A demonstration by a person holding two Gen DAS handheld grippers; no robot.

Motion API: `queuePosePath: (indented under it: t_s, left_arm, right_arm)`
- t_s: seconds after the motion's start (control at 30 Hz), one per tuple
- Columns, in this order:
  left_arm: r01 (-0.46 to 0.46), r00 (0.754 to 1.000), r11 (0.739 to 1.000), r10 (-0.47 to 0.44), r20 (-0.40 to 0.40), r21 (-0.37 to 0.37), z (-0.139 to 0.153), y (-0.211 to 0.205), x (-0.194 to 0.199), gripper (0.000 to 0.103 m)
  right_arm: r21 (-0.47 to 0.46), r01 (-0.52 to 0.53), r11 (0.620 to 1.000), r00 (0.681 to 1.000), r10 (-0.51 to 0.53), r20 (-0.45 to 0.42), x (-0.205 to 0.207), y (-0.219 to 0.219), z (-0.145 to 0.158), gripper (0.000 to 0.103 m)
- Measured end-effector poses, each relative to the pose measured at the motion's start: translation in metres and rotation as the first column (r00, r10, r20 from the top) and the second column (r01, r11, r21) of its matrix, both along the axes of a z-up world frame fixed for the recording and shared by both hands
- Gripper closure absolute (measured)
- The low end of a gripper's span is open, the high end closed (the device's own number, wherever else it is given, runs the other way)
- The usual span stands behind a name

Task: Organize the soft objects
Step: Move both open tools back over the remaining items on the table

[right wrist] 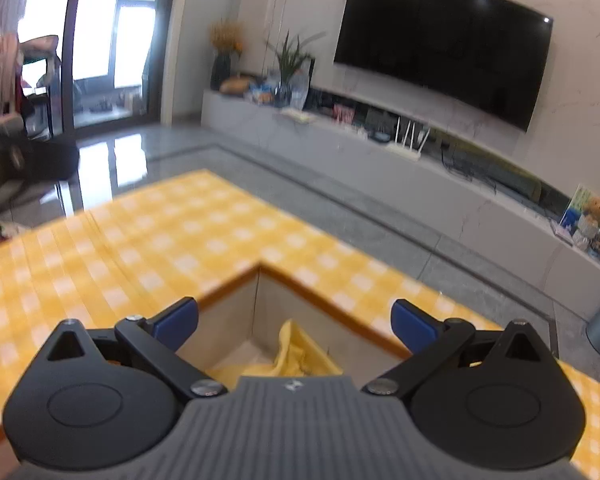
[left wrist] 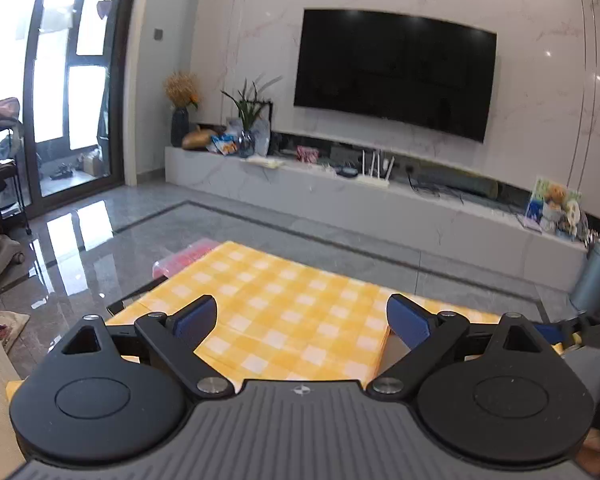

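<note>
In the right wrist view a crumpled yellow cloth (right wrist: 296,354) lies inside a square bin (right wrist: 240,316) sunk into the table, whose yellow checked tablecloth (right wrist: 140,248) surrounds the opening. My right gripper (right wrist: 296,320) hovers just above that bin, open wide, nothing between its blue pads (right wrist: 178,320). In the left wrist view my left gripper (left wrist: 300,318) also stands open and empty over the yellow checked tablecloth (left wrist: 284,300). Part of the right gripper's arm shows at the far right edge of that view.
A pink packet (left wrist: 188,258) lies on the floor past the table's far left corner. Glossy grey floor stretches to a long TV bench (left wrist: 380,196) under a wall-mounted TV (left wrist: 392,74). A grey cylinder (left wrist: 594,280) stands at right, a chair at left.
</note>
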State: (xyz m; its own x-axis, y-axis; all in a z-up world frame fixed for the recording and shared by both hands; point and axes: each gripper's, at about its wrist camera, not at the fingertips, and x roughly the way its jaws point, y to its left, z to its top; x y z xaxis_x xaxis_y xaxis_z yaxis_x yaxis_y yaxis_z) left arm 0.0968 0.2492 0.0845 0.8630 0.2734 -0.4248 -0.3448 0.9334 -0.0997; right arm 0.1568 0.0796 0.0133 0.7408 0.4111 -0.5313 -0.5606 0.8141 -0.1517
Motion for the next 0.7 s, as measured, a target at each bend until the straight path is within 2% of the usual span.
queuePosePath:
  t_s: [0.17, 0.27, 0.47, 0.6, 0.7]
  left_arm:
    - [0.010, 0.999, 1.000, -0.011, 0.042, 0.012, 0.014, -0.011, -0.009, 0.000]
    - [0.084, 0.994, 0.996, -0.087, 0.068, 0.037, 0.019, -0.023, -0.014, 0.000]
    - [0.198, 0.976, 0.980, -0.198, 0.087, 0.008, 0.028, -0.052, -0.019, 0.000]
    - [0.255, 0.962, 0.965, -0.260, 0.082, 0.058, 0.030, -0.081, -0.019, 0.000]
    - [0.316, 0.944, 0.943, -0.324, 0.064, 0.103, 0.027, -0.109, -0.019, 0.000]
  right_arm:
    - [-0.047, 0.013, 0.999, 0.998, -0.010, 0.068, -0.022, -0.022, 0.033, 0.003]
    - [-0.012, 0.033, 0.999, 0.996, -0.032, 0.084, -0.039, -0.050, 0.047, 0.003]
    - [0.011, 0.126, 0.992, 0.988, -0.126, 0.092, -0.066, -0.118, 0.067, 0.003]
    - [0.019, 0.206, 0.978, 0.974, -0.206, 0.094, -0.080, -0.172, 0.074, 0.003]
    - [0.025, 0.291, 0.956, 0.954, -0.292, 0.064, -0.086, -0.216, 0.075, 0.003]
